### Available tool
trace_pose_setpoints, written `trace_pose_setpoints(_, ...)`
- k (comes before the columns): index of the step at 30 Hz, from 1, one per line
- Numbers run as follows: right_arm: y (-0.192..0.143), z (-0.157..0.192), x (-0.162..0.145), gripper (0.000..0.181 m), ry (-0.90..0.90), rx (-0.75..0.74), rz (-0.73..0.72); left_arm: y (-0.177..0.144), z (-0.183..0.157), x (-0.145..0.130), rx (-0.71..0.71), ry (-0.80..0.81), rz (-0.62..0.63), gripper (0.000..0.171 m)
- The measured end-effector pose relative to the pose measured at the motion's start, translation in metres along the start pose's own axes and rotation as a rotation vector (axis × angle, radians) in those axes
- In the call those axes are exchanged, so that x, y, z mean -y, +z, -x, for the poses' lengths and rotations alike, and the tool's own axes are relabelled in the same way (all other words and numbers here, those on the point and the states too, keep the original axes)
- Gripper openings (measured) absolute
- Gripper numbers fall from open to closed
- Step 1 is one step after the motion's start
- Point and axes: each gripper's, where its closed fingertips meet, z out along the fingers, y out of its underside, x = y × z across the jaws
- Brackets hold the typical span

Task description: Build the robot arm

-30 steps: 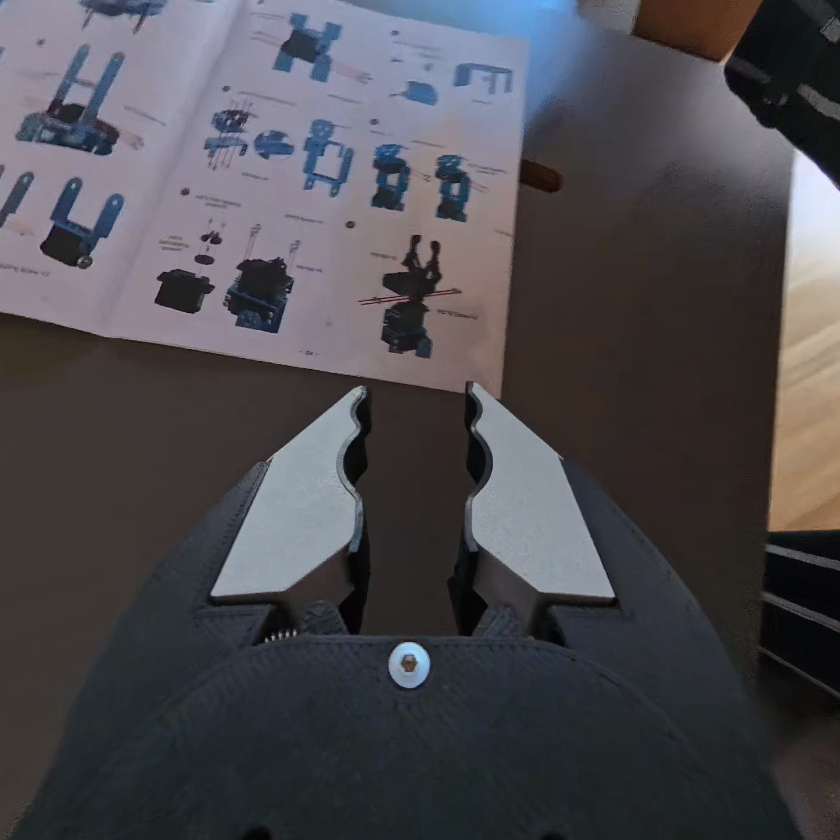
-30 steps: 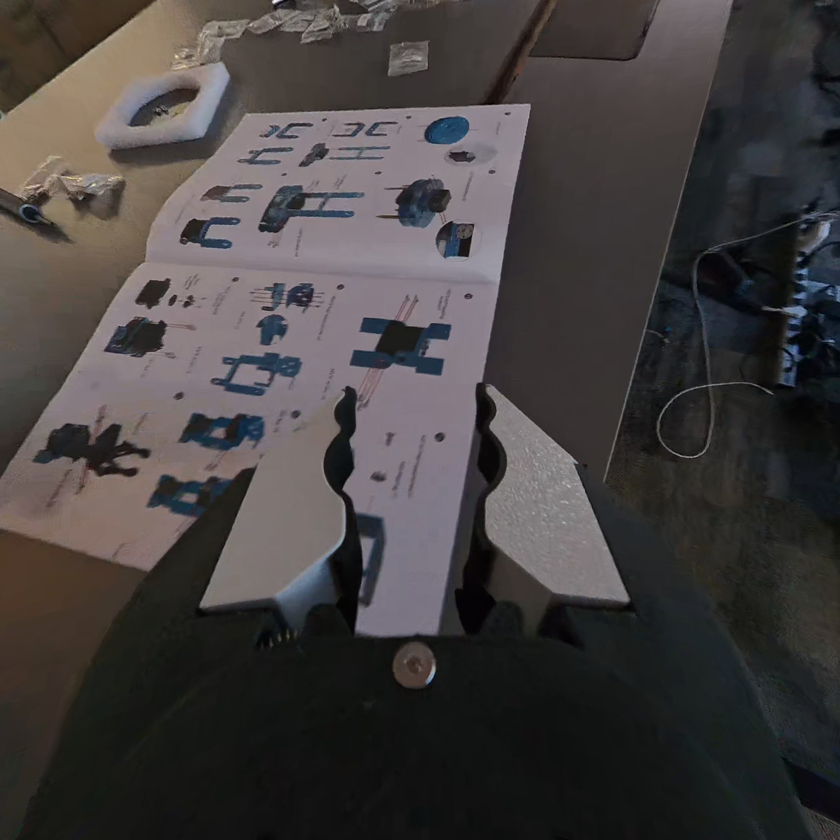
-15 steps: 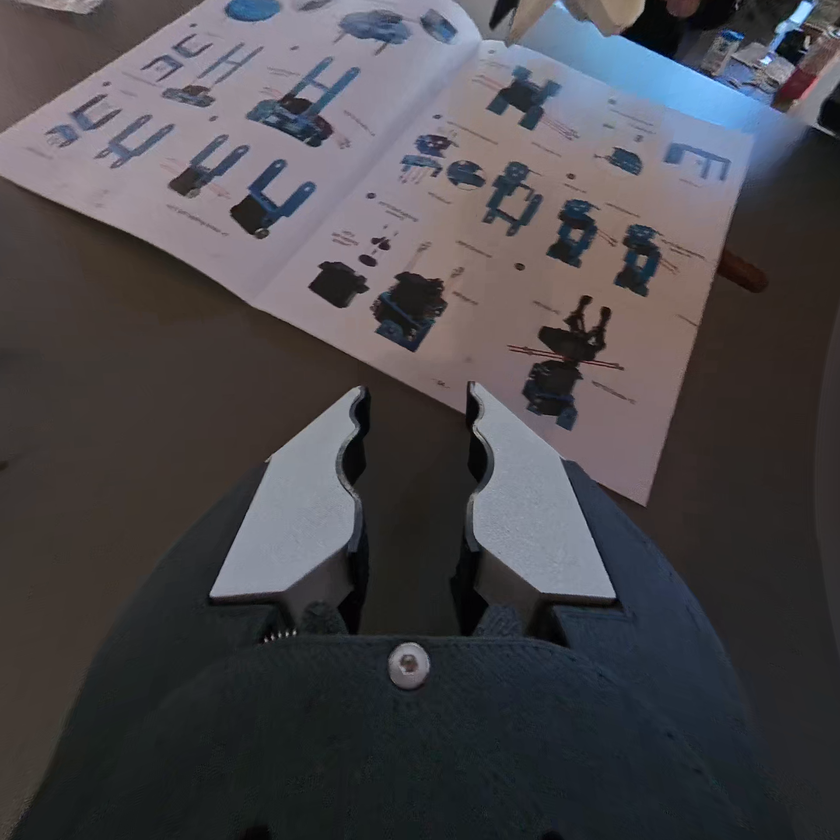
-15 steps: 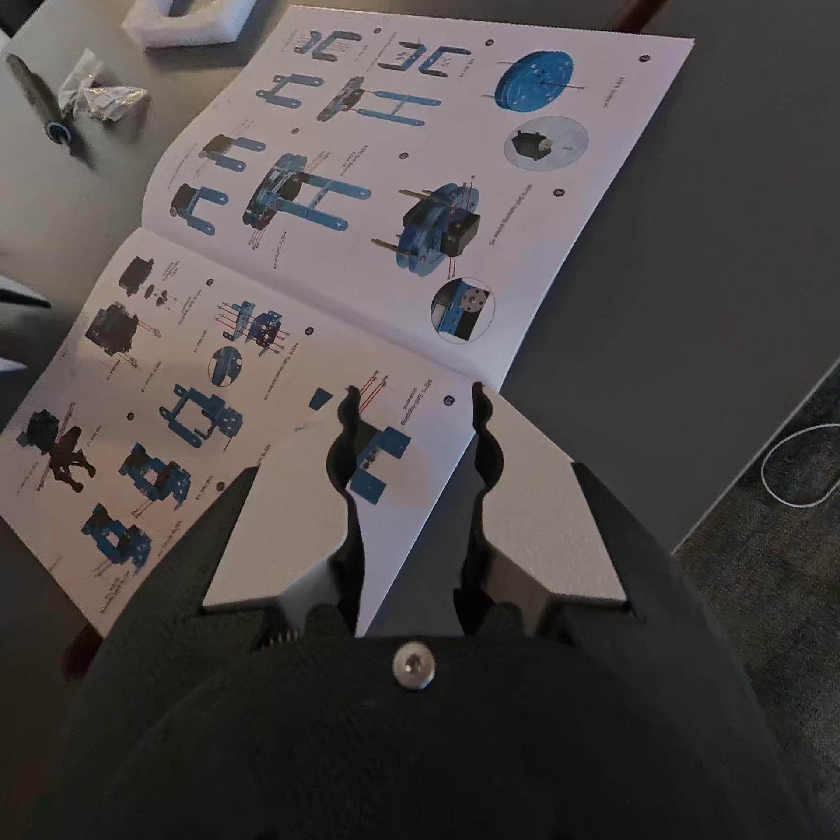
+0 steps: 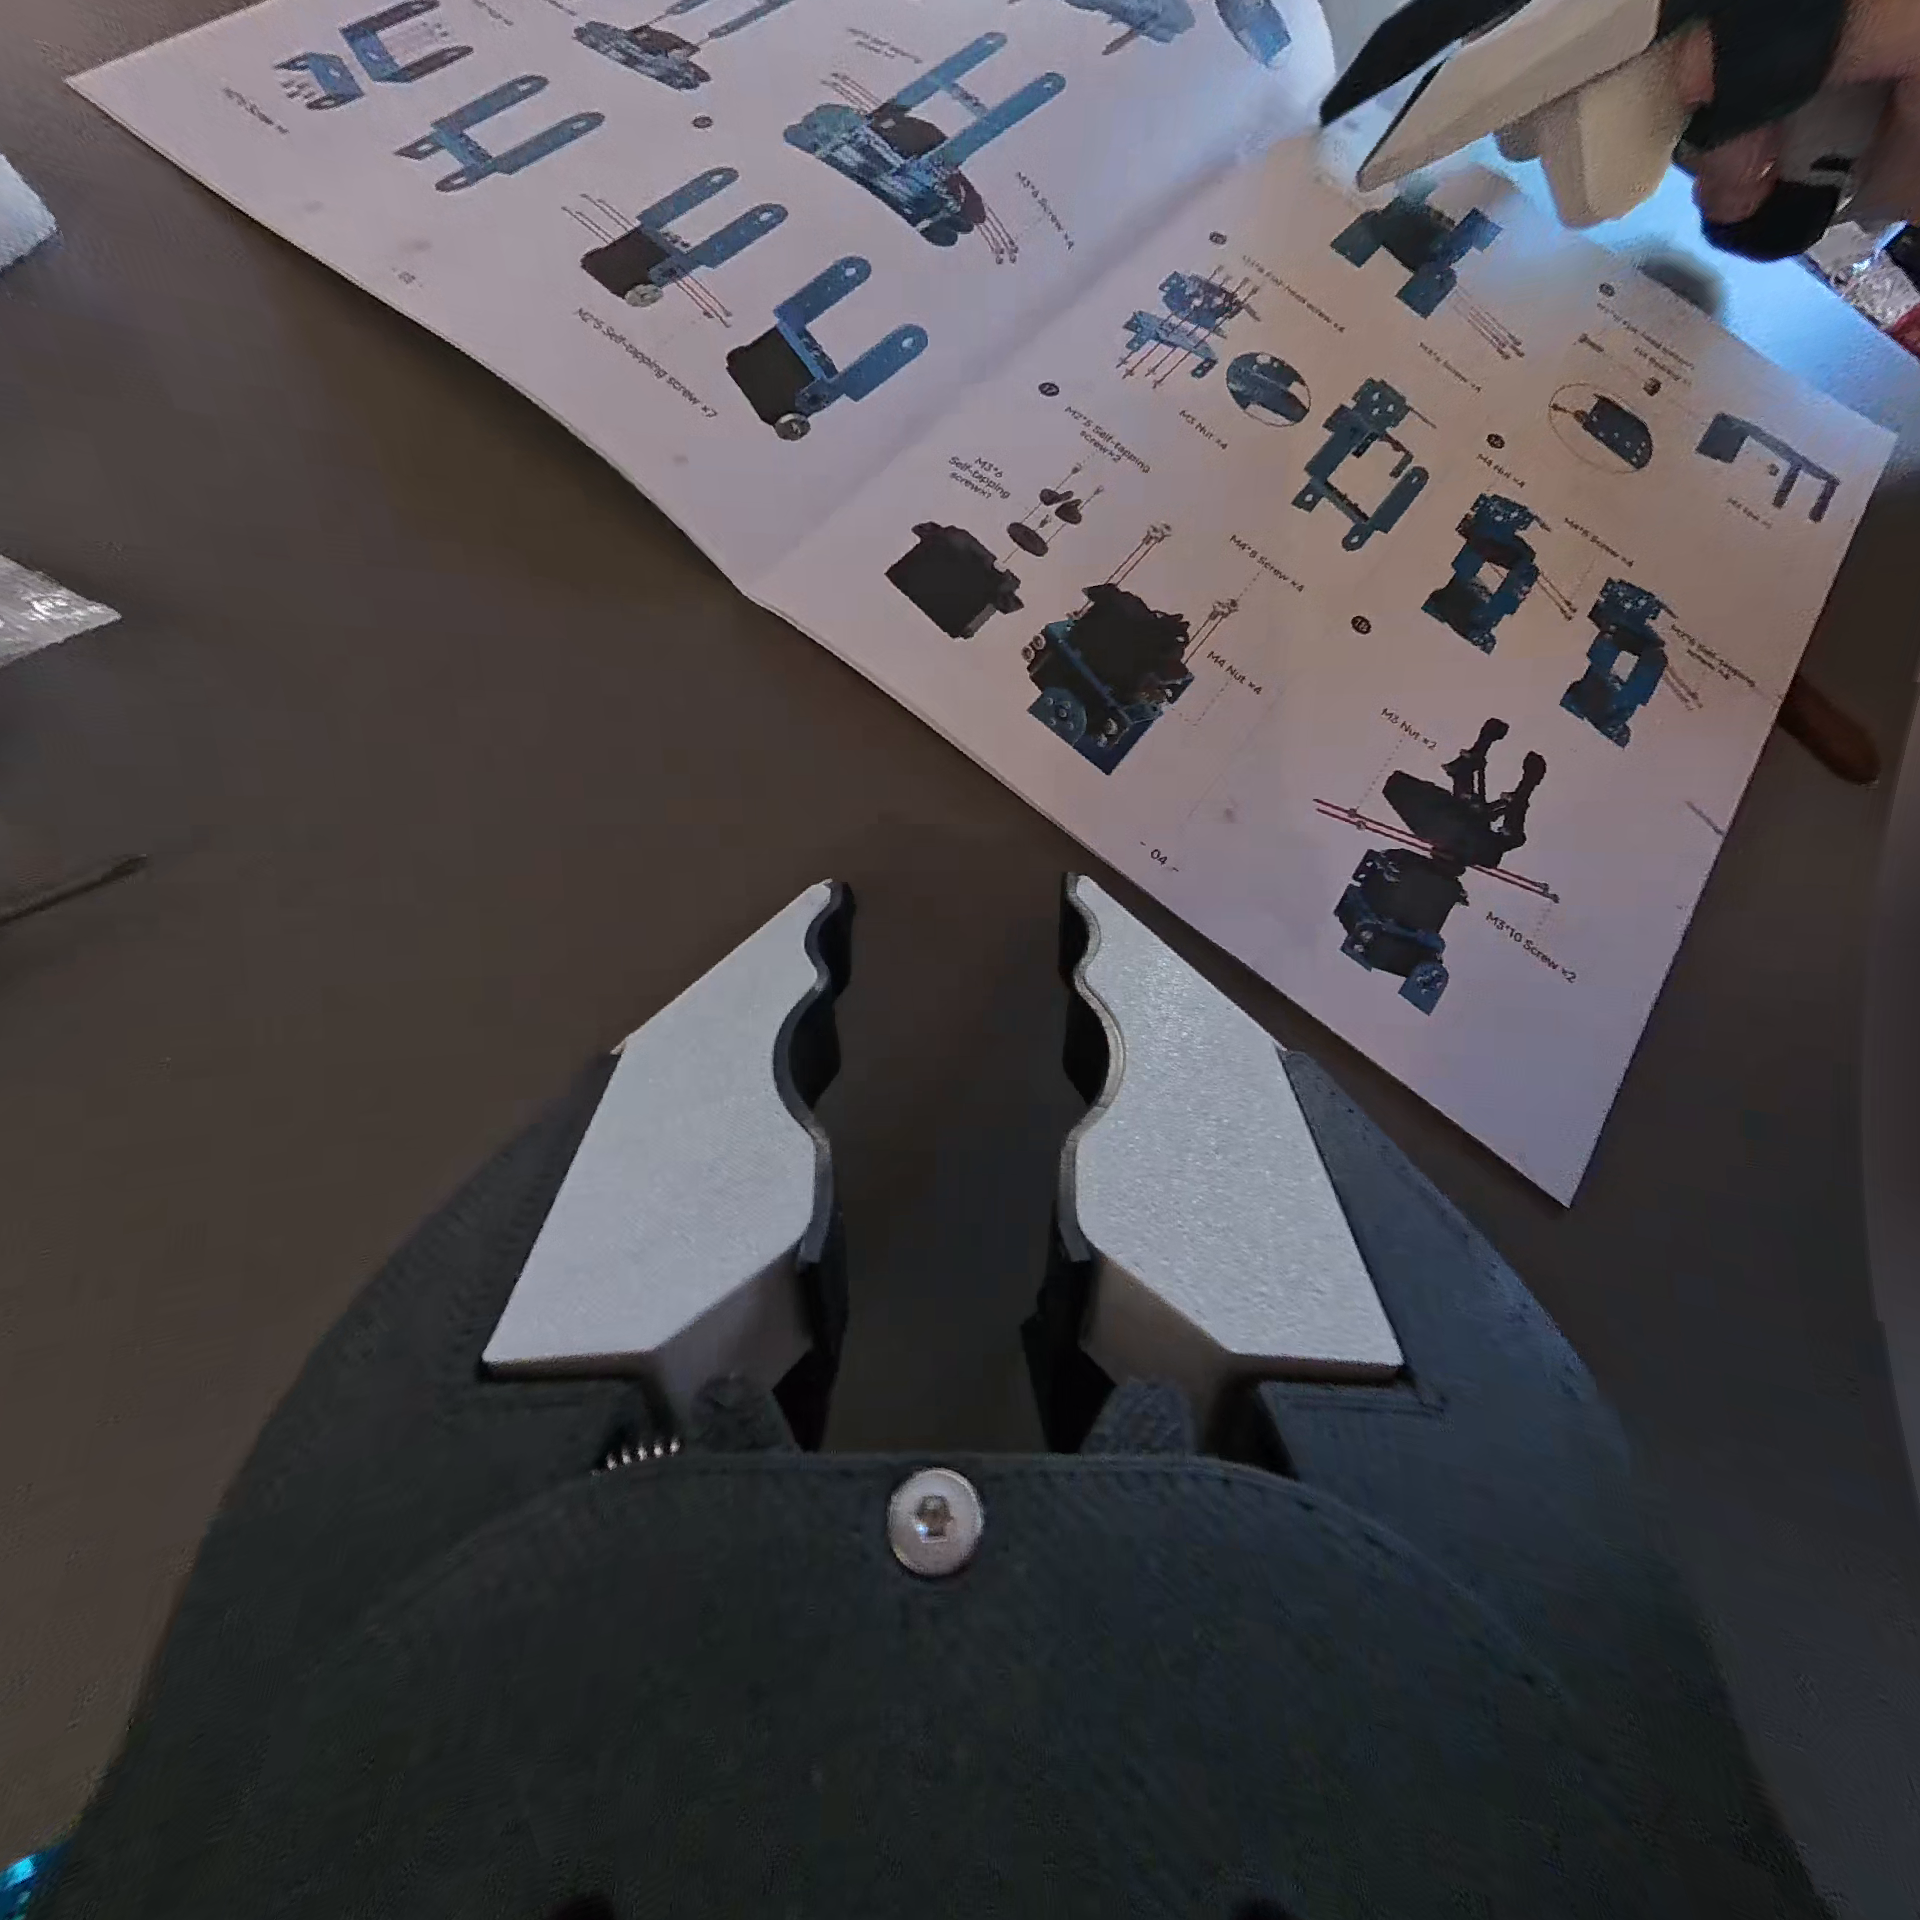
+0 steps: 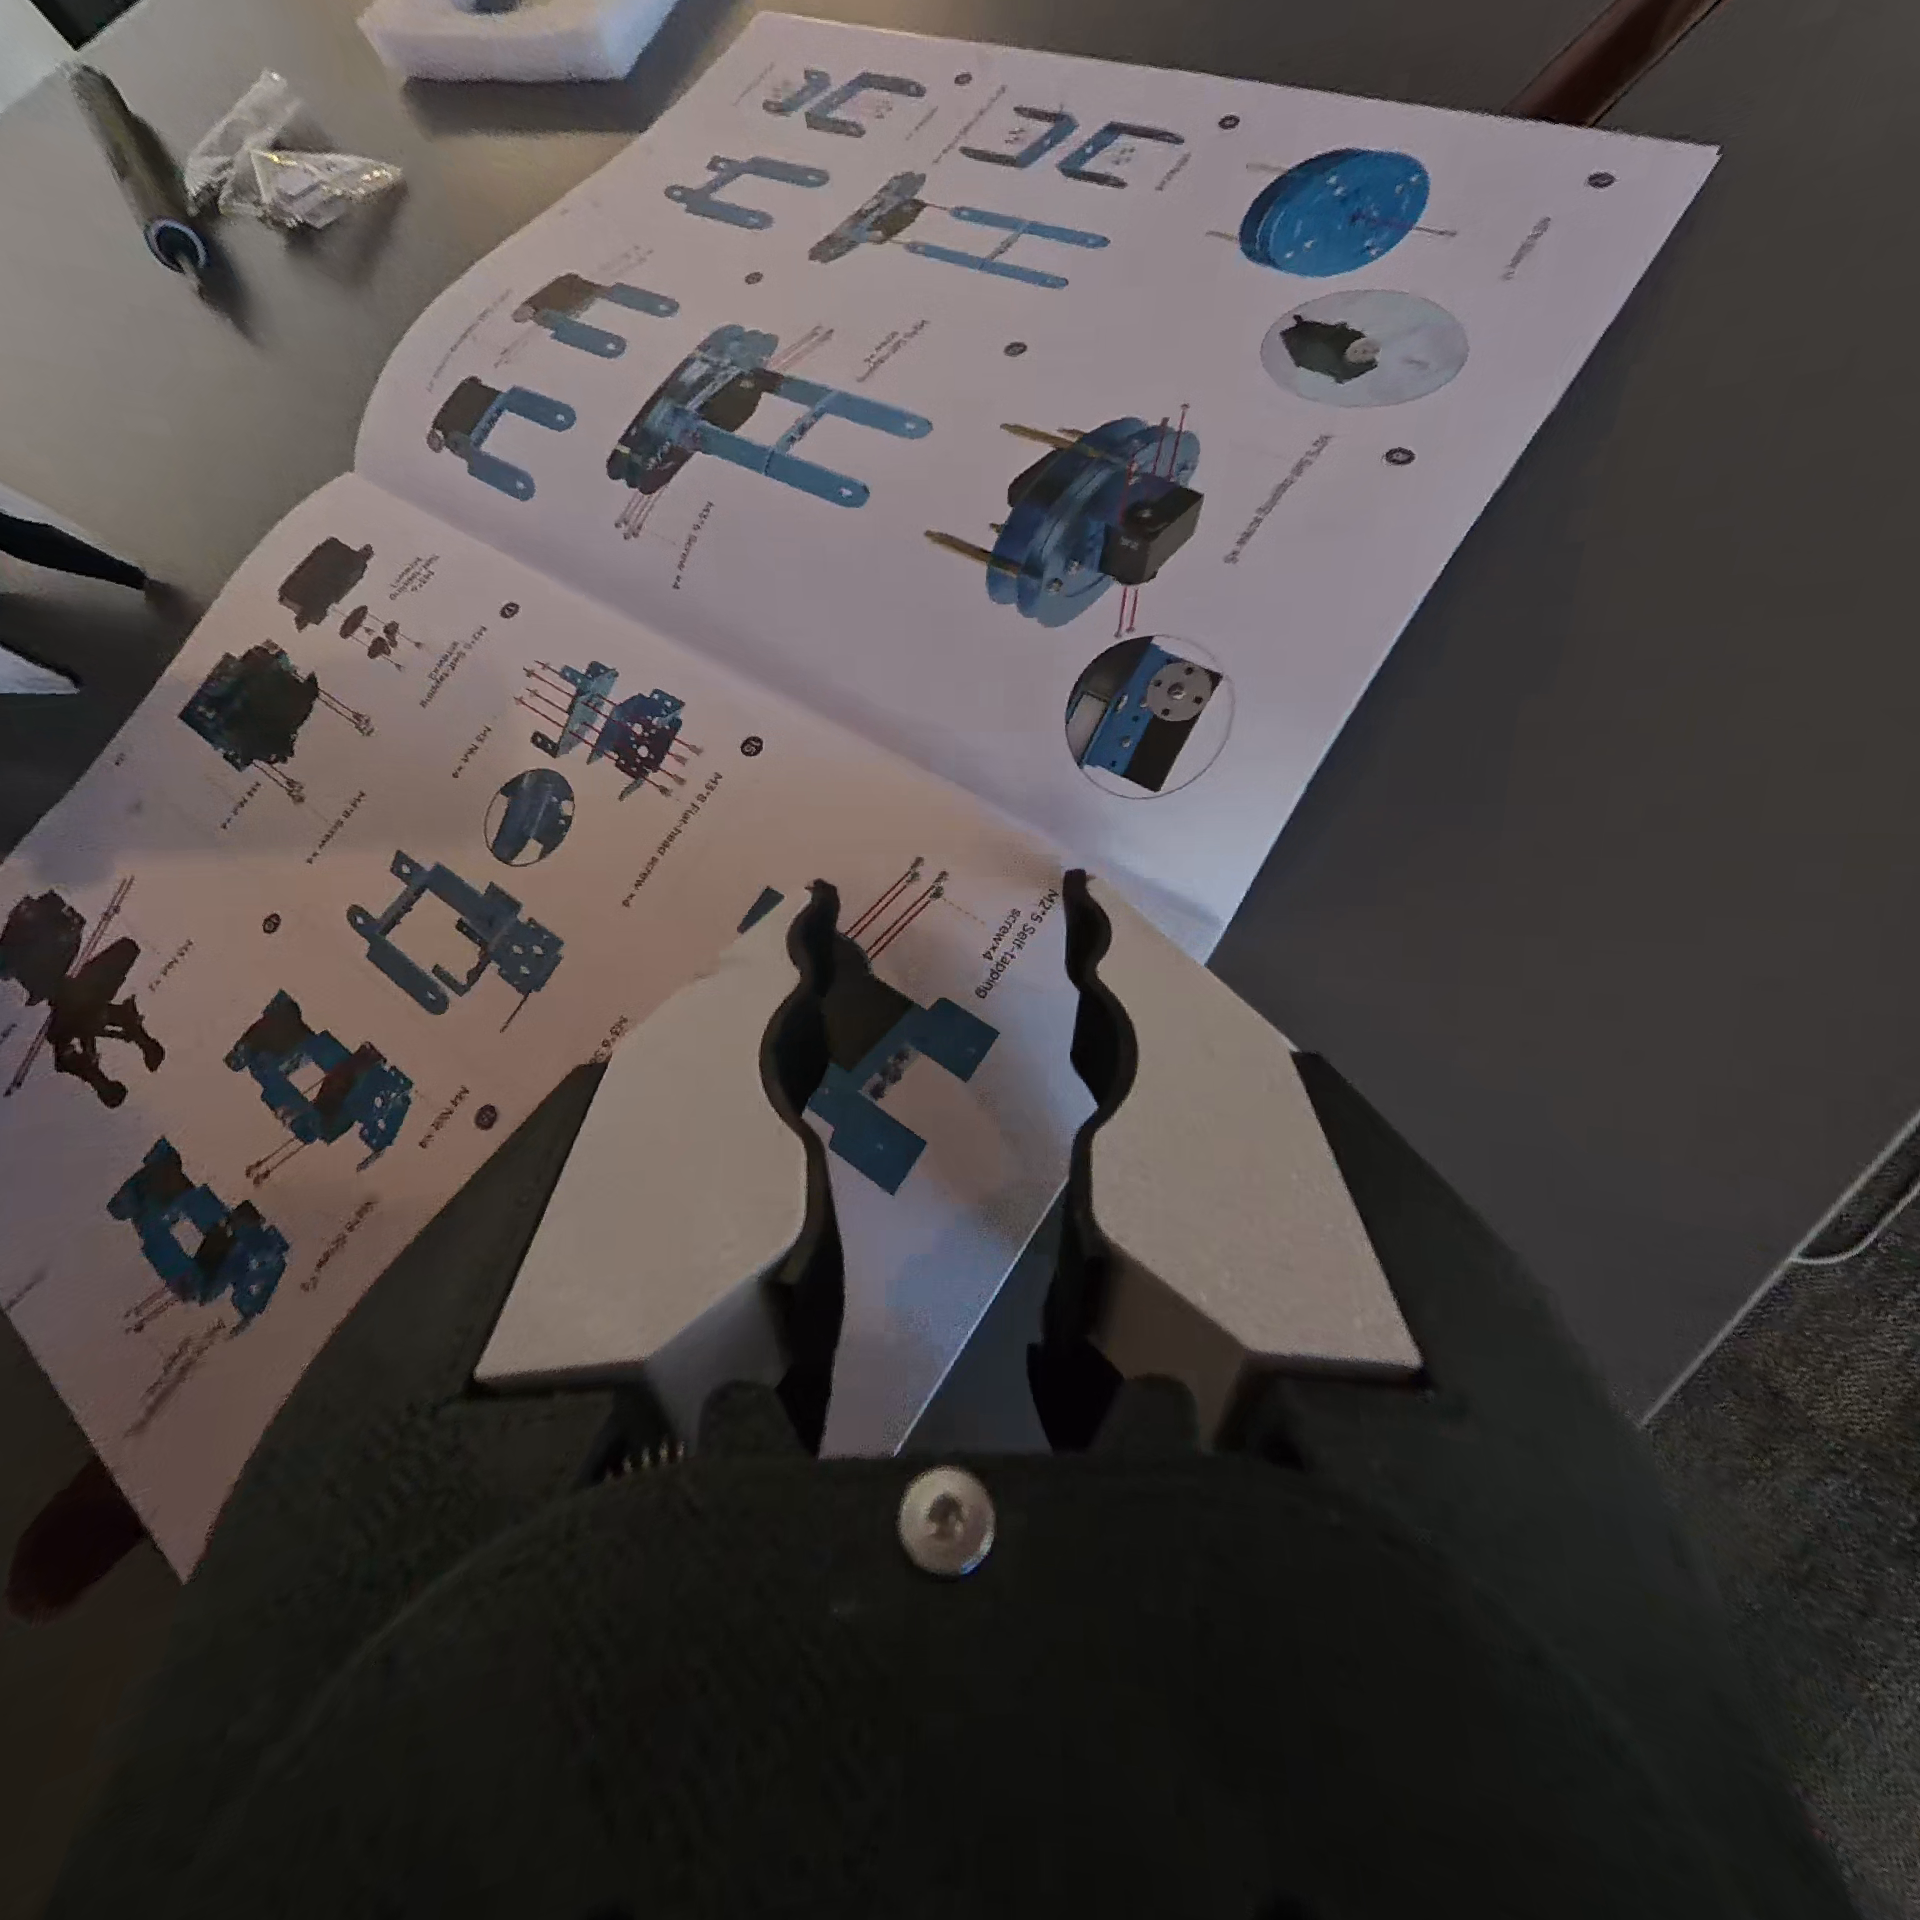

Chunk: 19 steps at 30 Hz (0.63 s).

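Observation:
An open white instruction booklet (image 5: 935,416) with blue and black part drawings lies flat on a dark table (image 5: 364,779). My left gripper (image 5: 956,894) is open and empty over bare table, just short of the booklet's near edge. My right gripper (image 6: 945,894) is open and empty, hovering over the booklet (image 6: 831,520) near the fold at its right edge. The right gripper also shows in the left wrist view (image 5: 1496,94) at the top right, above the booklet, held by a hand.
A white foam piece (image 6: 520,42), clear plastic bags (image 6: 281,166) and a dark cylinder tool (image 6: 135,177) lie beyond the booklet at the far left. A brown stick end (image 5: 1829,727) pokes out from under the booklet. The table edge (image 6: 1766,1299) drops to carpet at right. Across from one pair of fingers to the other is roughly 25 cm. My right tips are about 35 cm from the white foam piece (image 6: 520,42), my left tips only 20 cm.
The left gripper has swung left and back, so more of the booklet shows. The right gripper has moved forward and lower over the booklet. Both stay open.

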Motion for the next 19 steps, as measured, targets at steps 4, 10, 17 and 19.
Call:
trace_pose_setpoints(4, 0.000, -0.002, 0.003, 0.040, -0.017, -0.007, -0.041, -0.001, 0.002, 0.000, -0.010, -0.028, -0.006, 0.037)
trace_pose_setpoints(10, -0.010, -0.007, 0.016, 0.029, -0.101, -0.089, -0.147, -0.002, 0.005, 0.000, -0.005, -0.040, -0.008, 0.032)
trace_pose_setpoints(17, -0.029, -0.025, 0.034, 0.022, -0.102, -0.211, -0.304, -0.002, 0.004, 0.000, -0.002, -0.032, -0.006, 0.033)
trace_pose_setpoints(19, -0.030, -0.028, 0.035, 0.020, -0.083, -0.219, -0.316, -0.002, 0.003, 0.000, -0.002, -0.026, -0.005, 0.034)
